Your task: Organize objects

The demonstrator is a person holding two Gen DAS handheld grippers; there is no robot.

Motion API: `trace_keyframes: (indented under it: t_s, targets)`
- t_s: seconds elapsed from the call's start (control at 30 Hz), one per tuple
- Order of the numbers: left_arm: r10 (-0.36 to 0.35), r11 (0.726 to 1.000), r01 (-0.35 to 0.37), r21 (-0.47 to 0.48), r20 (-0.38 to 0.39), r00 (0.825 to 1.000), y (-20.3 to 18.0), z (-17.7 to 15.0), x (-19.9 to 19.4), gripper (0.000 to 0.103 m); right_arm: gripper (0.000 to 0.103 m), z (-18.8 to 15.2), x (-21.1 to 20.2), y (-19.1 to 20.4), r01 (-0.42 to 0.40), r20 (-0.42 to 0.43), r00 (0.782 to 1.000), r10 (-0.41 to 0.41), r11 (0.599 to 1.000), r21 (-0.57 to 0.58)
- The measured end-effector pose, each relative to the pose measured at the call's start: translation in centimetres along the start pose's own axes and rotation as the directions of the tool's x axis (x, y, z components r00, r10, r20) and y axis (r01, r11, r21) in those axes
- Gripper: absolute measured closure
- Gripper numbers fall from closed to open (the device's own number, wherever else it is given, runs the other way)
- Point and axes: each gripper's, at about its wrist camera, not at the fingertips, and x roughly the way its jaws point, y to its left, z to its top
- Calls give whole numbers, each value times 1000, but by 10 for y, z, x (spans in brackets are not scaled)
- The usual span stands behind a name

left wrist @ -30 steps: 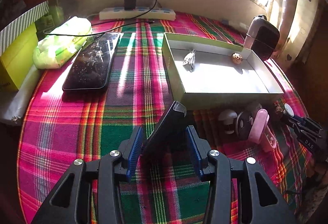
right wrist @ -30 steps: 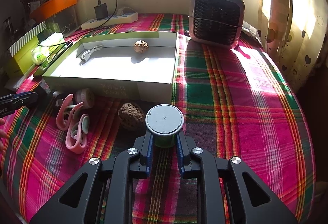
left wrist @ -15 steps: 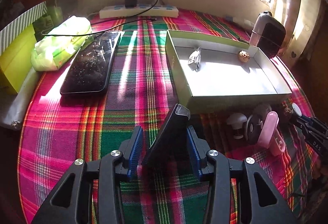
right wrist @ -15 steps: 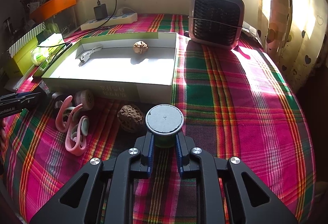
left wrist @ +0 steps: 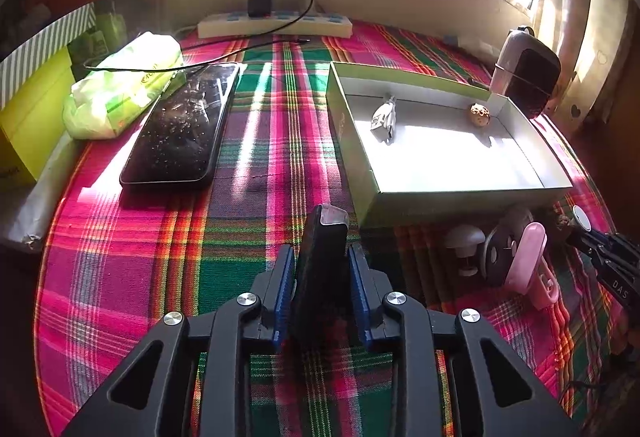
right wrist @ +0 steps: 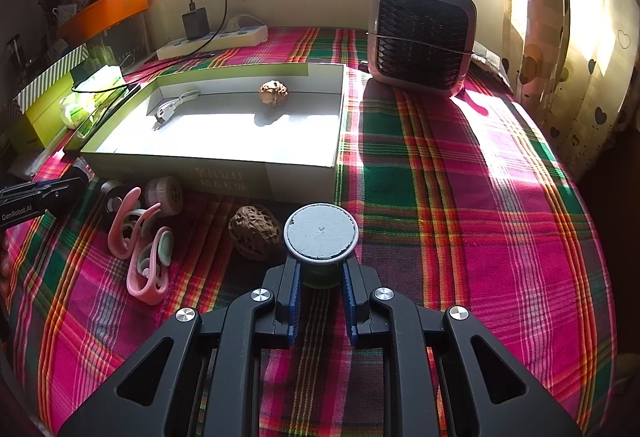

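Observation:
My left gripper (left wrist: 322, 269) is shut on a dark flat slab-like object (left wrist: 322, 257) with a clear tip, held just in front of the open cardboard box (left wrist: 460, 197). The box holds a white cable (left wrist: 384, 117) and a walnut (left wrist: 479, 114). My right gripper (right wrist: 320, 277) is shut on a small jar with a grey round lid (right wrist: 321, 231), near the box's front wall (right wrist: 240, 179). A second walnut (right wrist: 256, 231) lies on the cloth just left of the jar.
Pink hooks (right wrist: 140, 249), a white cap (right wrist: 166, 195) and a dark round piece (left wrist: 496, 257) lie before the box. A black phone (left wrist: 184, 125), a green packet (left wrist: 124, 89), a power strip (left wrist: 276, 25) and a small fan heater (right wrist: 422, 41) stand around on the plaid cloth.
The left gripper has closed tighter on the dark object, which now stands straighter between the fingers, and has shifted slightly. The right gripper with the jar has barely moved.

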Motion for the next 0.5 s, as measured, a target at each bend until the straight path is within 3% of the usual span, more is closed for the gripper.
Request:
trace_keyframes:
  t_s: [0.5]
  targets:
    - [2,1000,-2,-14,5,1000,3,-1,-2,79,85,0,0,-1,-3,0,1000,3,1000,1]
